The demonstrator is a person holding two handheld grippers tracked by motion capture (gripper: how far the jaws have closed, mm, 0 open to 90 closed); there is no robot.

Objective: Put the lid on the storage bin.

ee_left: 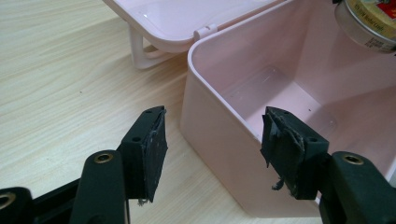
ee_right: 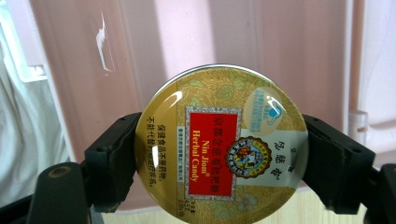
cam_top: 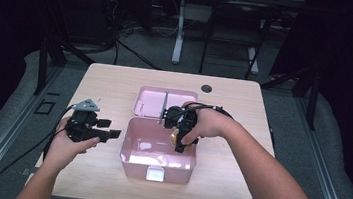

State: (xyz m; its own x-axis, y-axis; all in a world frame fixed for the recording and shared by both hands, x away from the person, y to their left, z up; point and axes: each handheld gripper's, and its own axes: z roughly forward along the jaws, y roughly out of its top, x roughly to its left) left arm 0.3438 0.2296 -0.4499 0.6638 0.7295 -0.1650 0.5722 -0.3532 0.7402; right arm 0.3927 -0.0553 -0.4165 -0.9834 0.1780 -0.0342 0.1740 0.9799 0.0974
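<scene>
Logging from the remote station, one frame set.

Box: pink storage box [cam_top: 157, 165] sits open near the front middle of the table [cam_top: 116, 80]; inside I see bare floor and walls, some glare on the bottom.
Lid: pink lid [cam_top: 151, 101] hinged back flat on the table behind the box; in the left gripper view its white handle [ee_left: 140, 49] rests on the wood.
Tin: round candy tin [ee_right: 222, 144], gold with a red label reading "Herbal Candy", held over the box's right rear part, at about rim height in the high view; not resting on the box floor.
Right hand: right hand [cam_top: 209, 126] reaches in from the right side, forearm angled across the table corner, right gripper [cam_top: 180, 135] pointing down into the box.
Right grasp: jaws clamped on the tin's rim from two opposite sides, tin face turned to the camera, pink wall behind it.
Left hand: left hand [cam_top: 66, 142] rests at the table's left, left gripper [cam_top: 110, 130] level, pointing toward the box's left wall.
Left grasp: jaws spread wide, nothing between them; the box's near corner lies just beyond the pads [ee_left: 154, 149], not touching.
Tin vs left gripper: tin's edge [ee_left: 366, 23] visible well beyond, at the box's far side.
</scene>
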